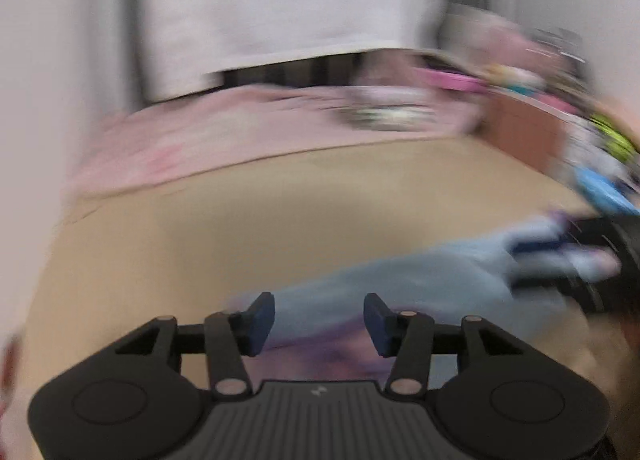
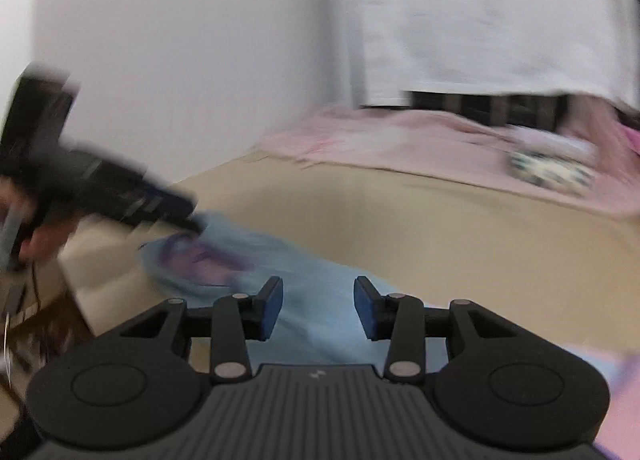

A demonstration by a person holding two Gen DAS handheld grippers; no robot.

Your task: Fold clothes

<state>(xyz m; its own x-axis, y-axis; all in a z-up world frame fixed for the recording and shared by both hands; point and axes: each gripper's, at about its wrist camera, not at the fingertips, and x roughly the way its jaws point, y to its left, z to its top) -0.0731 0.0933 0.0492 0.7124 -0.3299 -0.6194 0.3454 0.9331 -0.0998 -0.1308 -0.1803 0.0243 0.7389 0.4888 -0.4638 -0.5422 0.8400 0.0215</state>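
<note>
A light blue garment point(image 1: 400, 284) with a purple print lies on the tan surface point(image 1: 240, 228), stretched between the two grippers. My left gripper point(image 1: 319, 322) is open, its blue pads on either side of the cloth's near end. In the right wrist view the same garment point(image 2: 304, 284) runs from the lower middle to the left. My right gripper point(image 2: 318, 306) is open above the cloth. The left gripper also shows in the right wrist view point(image 2: 192, 220) as a blurred black shape at the garment's far end. Both views are motion-blurred.
A pink cloth point(image 1: 240, 132) covers the far part of the surface, with a patterned item point(image 1: 392, 112) on it. Colourful clothes point(image 1: 600, 128) are piled at the right. A white hanging cloth point(image 1: 280, 0) and a wall stand behind.
</note>
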